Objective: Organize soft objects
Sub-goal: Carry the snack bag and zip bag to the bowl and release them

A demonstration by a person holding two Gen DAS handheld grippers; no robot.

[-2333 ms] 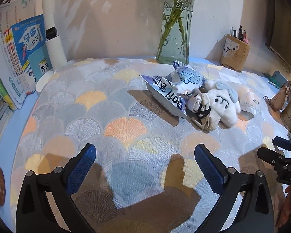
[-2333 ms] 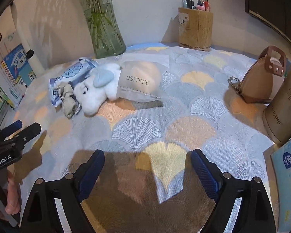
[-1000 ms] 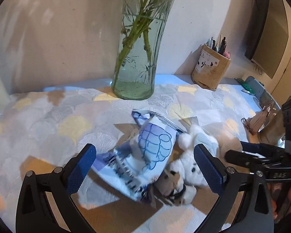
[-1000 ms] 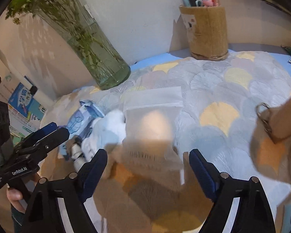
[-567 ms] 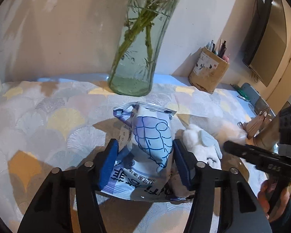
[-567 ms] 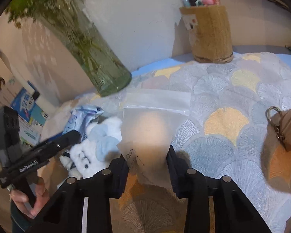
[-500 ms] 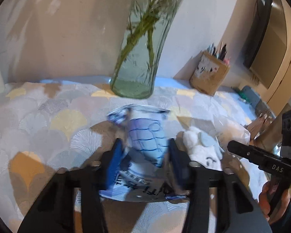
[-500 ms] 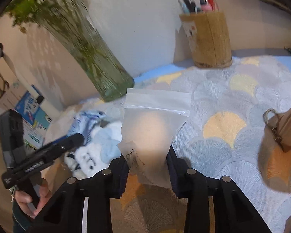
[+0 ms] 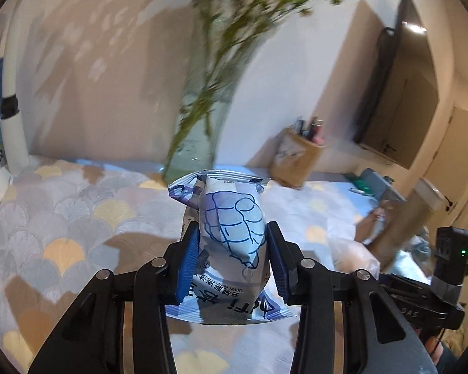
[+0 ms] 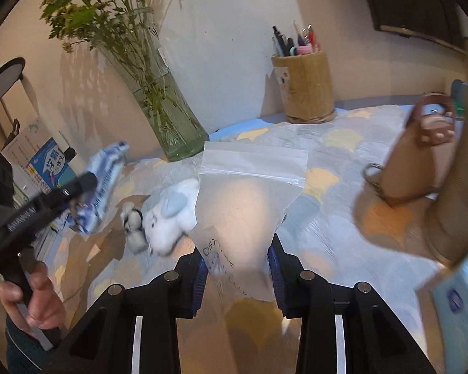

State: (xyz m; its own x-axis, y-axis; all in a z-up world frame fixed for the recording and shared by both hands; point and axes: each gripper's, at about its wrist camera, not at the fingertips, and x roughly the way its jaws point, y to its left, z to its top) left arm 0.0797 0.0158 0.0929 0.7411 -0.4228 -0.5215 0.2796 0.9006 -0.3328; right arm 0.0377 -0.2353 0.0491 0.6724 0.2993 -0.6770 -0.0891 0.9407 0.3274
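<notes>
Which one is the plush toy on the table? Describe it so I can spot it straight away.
Start at the tall glass vase of green stems by the back wall and come forward across the patterned cloth. The plush toy lies there, left of the clear zip bag held in the right gripper. It alone is fluffy and white, with a pale blue floppy ear.

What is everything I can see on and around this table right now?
blue-and-white packet: one, held up in the left claw.
clear zip bag: one, held in the right claw.
plush toy: one, white with blue ear, on the tablecloth.
rolled socks: one bundle, grey-white, beside the plush toy.
glass vase: one, green stems, by the wall.
pen holder: one, tan, by the wall.
handbag: one, brown, right side.
tablecloth: one, fan-patterned.
left claw: black, blue pads.
right claw: black, blue pads.
hand: one, gripping the left claw's handle.
</notes>
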